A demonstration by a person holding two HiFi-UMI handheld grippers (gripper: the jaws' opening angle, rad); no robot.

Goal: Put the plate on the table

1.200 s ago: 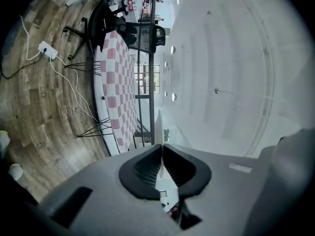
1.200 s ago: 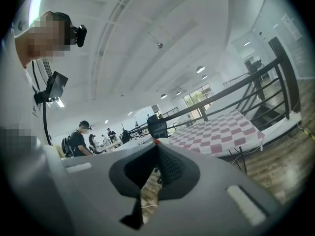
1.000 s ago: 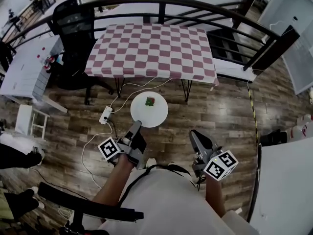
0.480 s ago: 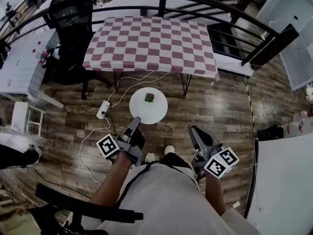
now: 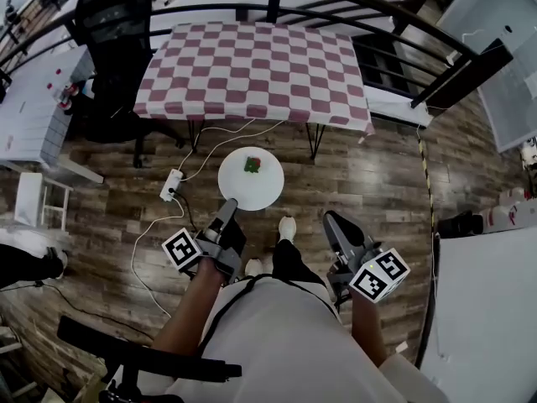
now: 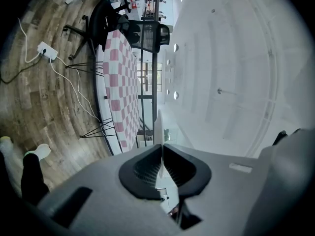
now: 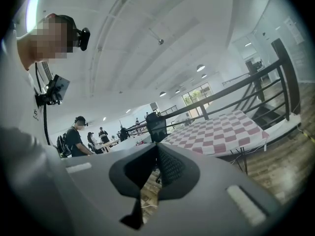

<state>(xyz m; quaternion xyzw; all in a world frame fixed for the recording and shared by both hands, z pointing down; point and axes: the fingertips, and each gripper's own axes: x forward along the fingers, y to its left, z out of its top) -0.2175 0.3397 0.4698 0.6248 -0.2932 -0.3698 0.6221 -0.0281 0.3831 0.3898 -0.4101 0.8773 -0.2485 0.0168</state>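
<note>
A round white plate [image 5: 251, 183] hangs level over the wooden floor, in front of the table with a red-and-white checked cloth [image 5: 252, 65]. A small red and green item [image 5: 252, 164] lies on the plate. My left gripper [image 5: 230, 208] is shut on the plate's near rim. In the left gripper view the plate [image 6: 158, 127] shows edge-on as a thin white line pinched by the left gripper [image 6: 161, 150]. My right gripper [image 5: 334, 222] is held low at the right, shut with nothing in it. Its pads meet in the right gripper view [image 7: 156, 147], with the table [image 7: 216, 134] beyond.
A black office chair [image 5: 117, 32] stands left of the table. A dark curved railing [image 5: 377, 15] runs behind it. A power strip [image 5: 171, 185] and white cables lie on the floor under the table's front. White desks [image 5: 33, 99] stand at the left. My foot [image 5: 287, 227] is below the plate.
I have stepped towards the table. The plate, still in the left gripper, has moved forward with me. A foot now shows below the plate.
</note>
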